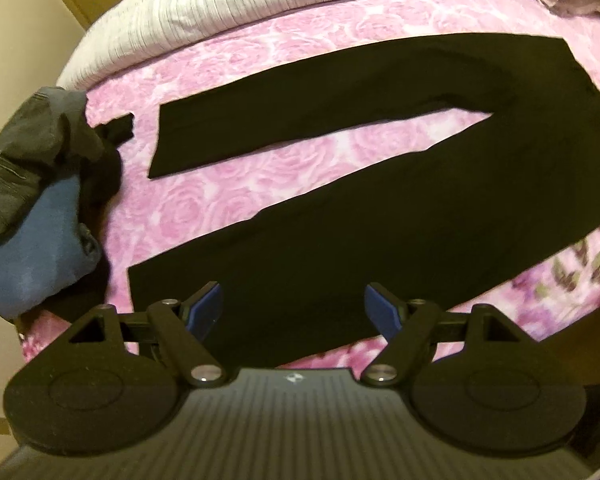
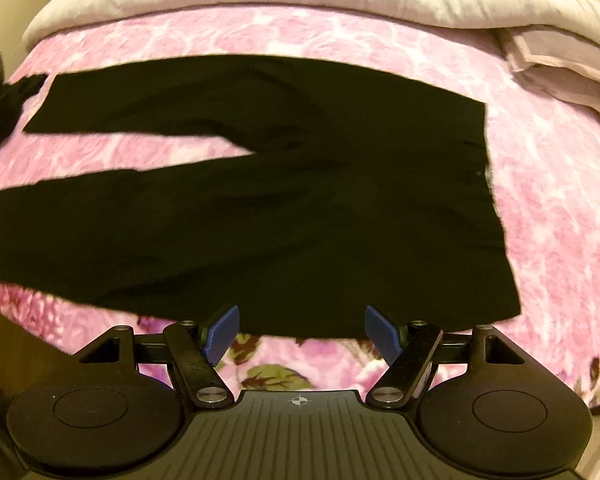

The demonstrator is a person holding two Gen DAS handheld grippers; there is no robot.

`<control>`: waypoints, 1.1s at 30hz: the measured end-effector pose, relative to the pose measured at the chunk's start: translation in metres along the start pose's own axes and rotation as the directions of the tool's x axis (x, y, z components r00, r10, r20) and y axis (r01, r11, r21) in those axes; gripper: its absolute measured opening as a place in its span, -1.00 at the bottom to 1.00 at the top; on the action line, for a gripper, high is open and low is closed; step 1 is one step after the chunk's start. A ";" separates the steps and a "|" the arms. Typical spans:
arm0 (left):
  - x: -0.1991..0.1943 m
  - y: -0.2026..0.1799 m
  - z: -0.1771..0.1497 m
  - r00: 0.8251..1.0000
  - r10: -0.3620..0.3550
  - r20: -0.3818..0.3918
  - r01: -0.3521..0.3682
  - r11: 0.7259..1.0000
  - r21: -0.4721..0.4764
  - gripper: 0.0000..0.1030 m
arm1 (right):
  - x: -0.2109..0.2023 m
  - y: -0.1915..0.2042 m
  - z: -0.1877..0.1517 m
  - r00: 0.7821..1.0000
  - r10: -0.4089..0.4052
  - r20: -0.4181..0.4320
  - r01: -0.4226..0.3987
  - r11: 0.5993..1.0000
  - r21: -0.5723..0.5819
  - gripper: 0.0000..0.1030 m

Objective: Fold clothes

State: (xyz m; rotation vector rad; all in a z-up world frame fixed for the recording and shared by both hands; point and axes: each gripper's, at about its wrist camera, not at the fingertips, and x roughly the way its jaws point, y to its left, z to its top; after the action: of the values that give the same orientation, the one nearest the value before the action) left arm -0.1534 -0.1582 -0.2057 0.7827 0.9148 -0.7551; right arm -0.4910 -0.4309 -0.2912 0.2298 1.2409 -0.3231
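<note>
A pair of black trousers lies flat on a pink rose-patterned bedspread, its two legs spread apart toward the left and its waist to the right. My left gripper is open and empty, hovering over the near leg close to its hem. In the right wrist view the trousers fill the middle, with the waist edge on the right. My right gripper is open and empty, just above the near edge of the trousers by the waist end.
A heap of blue and dark clothes sits at the bed's left edge. A white ribbed blanket and a pale pillow lie along the far side. The bedspread's near edge drops off below the grippers.
</note>
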 end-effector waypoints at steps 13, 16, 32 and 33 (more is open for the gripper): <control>0.076 0.001 -0.110 0.988 0.142 0.062 -0.154 0.865 0.478 0.36 | 0.041 0.026 -0.035 0.987 -0.125 0.104 0.157 0.901 -0.405 0.42; 0.101 0.004 -0.130 0.985 0.162 0.064 -0.171 0.831 0.529 0.34 | 0.052 0.033 -0.039 0.983 -0.138 0.118 0.177 0.868 -0.465 0.42; 0.171 0.020 -0.162 0.961 0.226 0.159 -0.271 0.664 0.697 -0.50 | 0.130 0.054 -0.061 0.976 -0.176 0.128 0.217 0.758 -0.615 0.42; 0.173 0.023 -0.160 0.962 0.231 0.143 -0.264 0.672 0.692 -0.57 | 0.135 0.051 -0.065 0.974 -0.185 0.131 0.226 0.743 -0.630 0.42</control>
State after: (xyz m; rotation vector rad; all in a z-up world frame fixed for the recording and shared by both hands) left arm -0.1264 -0.0515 -0.4156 1.5395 0.4303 -0.8817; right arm -0.4913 -0.3771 -0.4400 -0.5176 1.2497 -0.0734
